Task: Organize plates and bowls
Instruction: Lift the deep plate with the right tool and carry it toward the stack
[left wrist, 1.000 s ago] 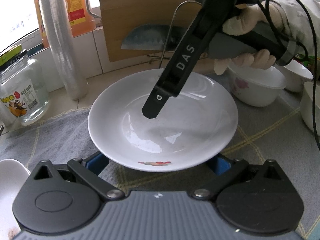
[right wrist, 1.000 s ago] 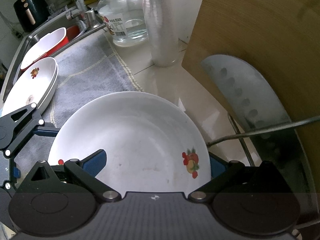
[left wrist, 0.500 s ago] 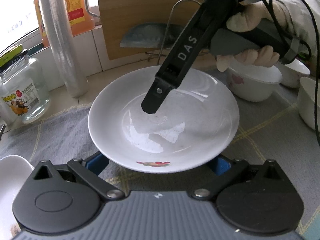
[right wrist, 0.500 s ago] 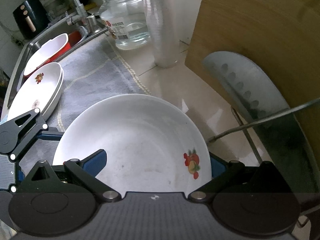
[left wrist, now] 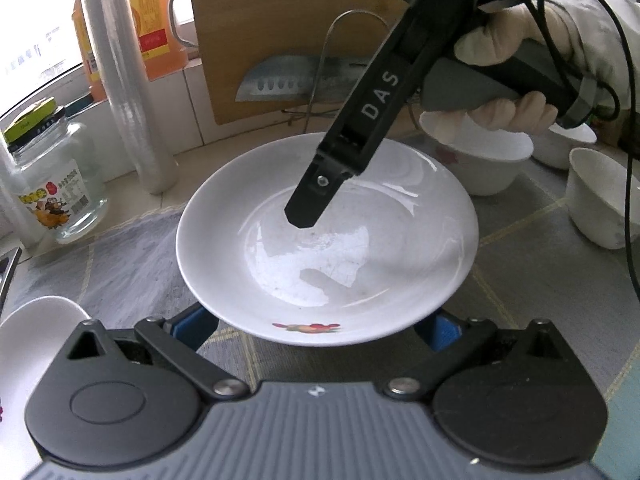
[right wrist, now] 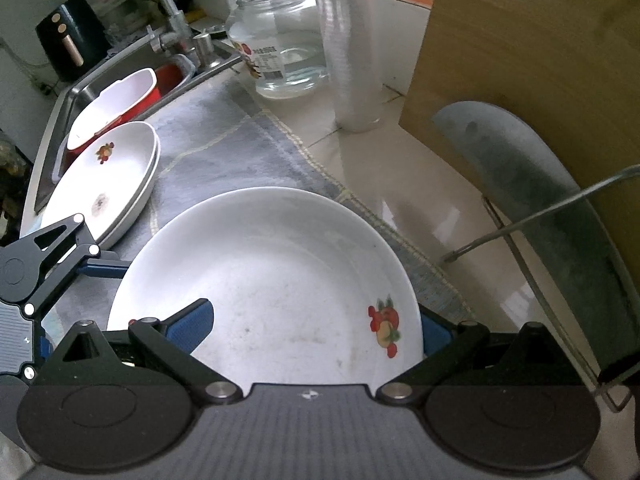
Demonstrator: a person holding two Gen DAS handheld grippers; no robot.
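Note:
A white deep plate [left wrist: 360, 272] with a fruit print hangs just above the grey cloth [left wrist: 120, 256]. My left gripper [left wrist: 320, 326] is open, its blue pads [left wrist: 196, 324] spread wide under the plate's near rim. My right gripper [right wrist: 316, 328] also stands wide open and straddles the plate [right wrist: 280, 280]. One right finger [left wrist: 320, 188] reaches down into the plate's bowl; the other is hidden below the rim. A gloved hand [left wrist: 500, 52] holds the right gripper. Two similar plates [right wrist: 108, 176] lie stacked at the cloth's left end by the sink.
White bowls [left wrist: 480, 160] [left wrist: 596, 200] stand on the right. Behind the plate are a wooden cutting board [left wrist: 280, 20], a cleaver [left wrist: 288, 80] on a wire rack, a sleeve of plastic cups [left wrist: 132, 100], a glass jar [left wrist: 52, 184] and an oil bottle [left wrist: 156, 20]. A red basin [right wrist: 168, 76] sits in the sink.
Both grippers and the plate have moved together towards the sink end; the stacked plates look nearer now. The plate keeps its place between the fingers.

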